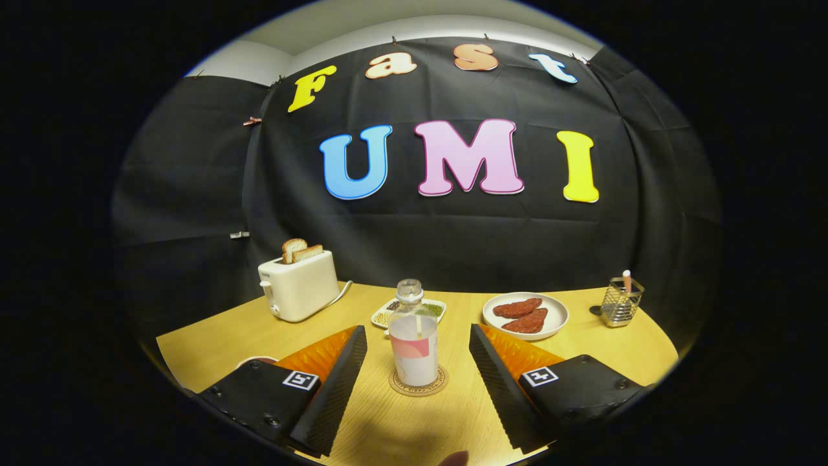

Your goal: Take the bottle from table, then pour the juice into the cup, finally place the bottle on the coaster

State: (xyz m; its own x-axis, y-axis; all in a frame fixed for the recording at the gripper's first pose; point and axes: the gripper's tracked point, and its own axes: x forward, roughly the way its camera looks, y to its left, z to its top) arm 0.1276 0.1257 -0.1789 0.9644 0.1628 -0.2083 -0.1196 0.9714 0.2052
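Bottle stands upright on the coaster, centred on it, cap off by the look of the bare neck. Gripper is spread wide, fingers flanking the bottle with clear gaps on both sides, neither touching it.

Judgement: this reads as the tail end of the task. Bottle on coaster is the final step, and the released grip fits that. Could equally be the start if the bottle began there, but the task says table, so I lean done.

Cup: a reddish rim peeks out well left of the bottle, beside the left finger; too hidden to confirm it's the cup or whether it holds juice.

Behind the bottle: small tray. Back left of it: toaster. Back right: plate, then wire holder.

Left, if anything: back the gripper away without clipping the bottle.
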